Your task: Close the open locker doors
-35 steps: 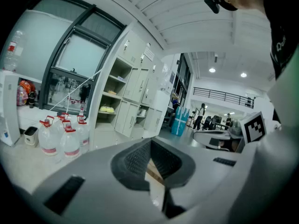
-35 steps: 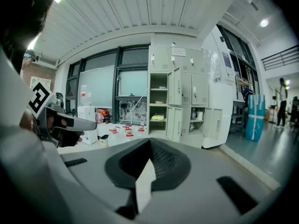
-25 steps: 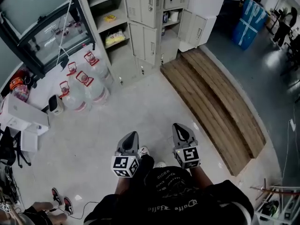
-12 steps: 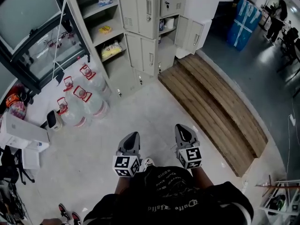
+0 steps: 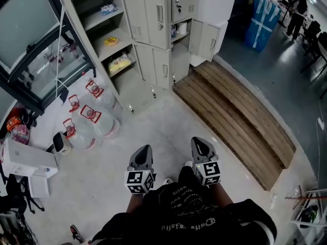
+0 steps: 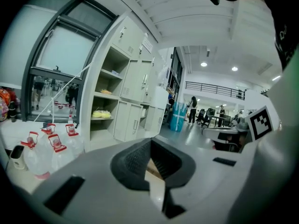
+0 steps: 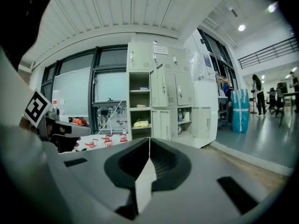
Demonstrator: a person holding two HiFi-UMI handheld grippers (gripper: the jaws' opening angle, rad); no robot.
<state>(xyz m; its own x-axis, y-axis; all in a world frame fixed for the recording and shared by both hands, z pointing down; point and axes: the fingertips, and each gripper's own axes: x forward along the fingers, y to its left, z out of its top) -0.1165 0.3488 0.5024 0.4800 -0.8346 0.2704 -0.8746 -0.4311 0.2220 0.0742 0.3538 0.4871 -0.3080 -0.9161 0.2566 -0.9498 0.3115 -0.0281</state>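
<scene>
A grey locker bank [image 5: 158,19] stands ahead, across the floor. Its left column [image 5: 104,34] is open and shows shelves with packets. On the right, lower doors [image 5: 208,37] hang open beside a compartment with small items. My left gripper [image 5: 143,151] and right gripper [image 5: 200,143] are held low in front of the body, side by side, far from the lockers. Both are shut with nothing between their fingers. In the left gripper view the lockers [image 6: 133,85] lie beyond the left gripper [image 6: 152,160]. In the right gripper view the lockers [image 7: 163,97] lie beyond the right gripper [image 7: 148,160].
Several large water bottles [image 5: 94,119] stand on the floor left of the lockers, under a dark-framed window [image 5: 36,45]. A wooden platform [image 5: 237,116] runs along the right. A white box [image 5: 28,160] lies at the left. A blue wrapped bundle [image 5: 260,17] and a person [image 5: 296,4] are far right.
The lockers, bottles and wooden platform have slid down the head view and grown nearer. Both grippers keep their places in front of the body, still shut.
</scene>
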